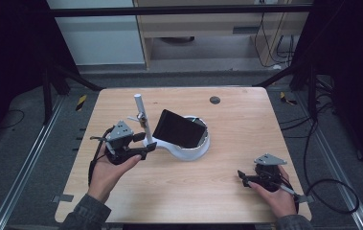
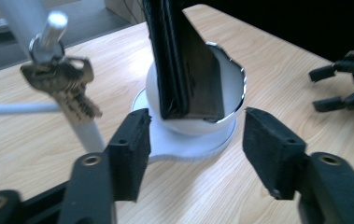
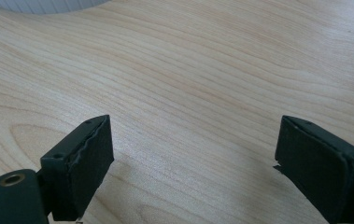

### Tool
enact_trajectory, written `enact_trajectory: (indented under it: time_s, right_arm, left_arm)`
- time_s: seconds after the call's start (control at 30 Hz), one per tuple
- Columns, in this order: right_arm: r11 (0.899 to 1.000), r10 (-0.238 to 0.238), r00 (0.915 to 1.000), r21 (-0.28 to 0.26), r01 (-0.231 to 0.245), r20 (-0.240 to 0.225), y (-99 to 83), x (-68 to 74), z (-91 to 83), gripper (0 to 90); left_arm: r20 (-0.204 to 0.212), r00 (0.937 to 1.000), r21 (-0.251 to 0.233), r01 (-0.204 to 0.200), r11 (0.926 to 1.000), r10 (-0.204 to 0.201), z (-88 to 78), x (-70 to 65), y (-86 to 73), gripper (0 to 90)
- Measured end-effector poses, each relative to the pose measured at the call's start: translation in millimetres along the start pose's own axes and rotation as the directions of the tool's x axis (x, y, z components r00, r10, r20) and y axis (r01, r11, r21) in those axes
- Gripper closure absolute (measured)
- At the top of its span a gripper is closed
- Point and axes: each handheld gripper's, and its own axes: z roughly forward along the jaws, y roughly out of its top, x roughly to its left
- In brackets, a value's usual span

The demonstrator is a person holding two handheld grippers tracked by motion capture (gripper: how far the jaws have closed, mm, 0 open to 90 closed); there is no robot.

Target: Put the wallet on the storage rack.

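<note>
A: What are the left tongs (image 1: pixel 146 142) doing?

B: A hand holds them low over the wooden bench (image 1: pixel 227 158). Their jaws stand apart with nothing between them. Just ahead of their tips is a white stand (image 2: pixel 191 140) with a round bowl on a flat base.

A: What is in the bowl?

B: A dark wallet (image 2: pixel 184 60) stands on edge in it, leaning against the rim, directly ahead of the left tongs and apart from them.

A: Anything else near those tongs?

B: A white post (image 1: pixel 143 120) rises from the stand's base, just beyond the left jaw. A bunch of keys (image 2: pixel 65 84) hangs from a peg on it.

A: And the right tongs (image 1: pixel 243 178)?

B: Held in the other hand, well apart from the stand, near the bench's close edge. Their jaws are also apart, with bare wood between them.
</note>
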Motion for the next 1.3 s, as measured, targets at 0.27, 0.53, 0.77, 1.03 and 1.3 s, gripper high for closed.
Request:
enact_trajectory:
  time_s: [0.27, 0.53, 0.77, 1.03, 1.3]
  right_arm:
    - [1.000, -0.006, 1.0000, 0.000, 0.006, 0.004, -0.2, 0.1, 0.0, 11.2]
    - [1.000, -0.004, 1.0000, 0.002, 0.004, 0.005, -0.3, 0.3, 0.1, 11.0]
    - [1.000, -0.005, 1.0000, 0.000, 0.005, 0.007, -0.5, -0.1, 0.2, 10.8]
    - [1.000, 0.003, 1.0000, 0.009, -0.003, 0.004, -1.9, -0.4, 1.4, 9.2]
    - [0.999, 0.025, 0.9995, 0.044, -0.025, -0.017, -1.4, -0.2, 10.6, 5.8]
  left_arm:
    - [-0.040, 0.9992, 0.050, 0.003, 0.9987, -0.001, 5.5, 5.0, -25.4, 22.0]
    - [-0.069, 0.9975, 0.103, 0.023, 0.9944, -0.016, 14.4, 13.4, -50.8, 11.2]
    - [-0.086, 0.9962, 0.140, 0.024, 0.9899, -0.012, 19.6, 26.3, -78.2, 7.8]
    - [-0.199, 0.9797, 0.195, 0.068, 0.9784, -0.028, 23.4, 55.0, -126.7, 7.4]
    - [-0.240, 0.9685, 0.196, 0.115, 0.9739, -0.066, 21.8, 71.2, -141.4, 7.3]
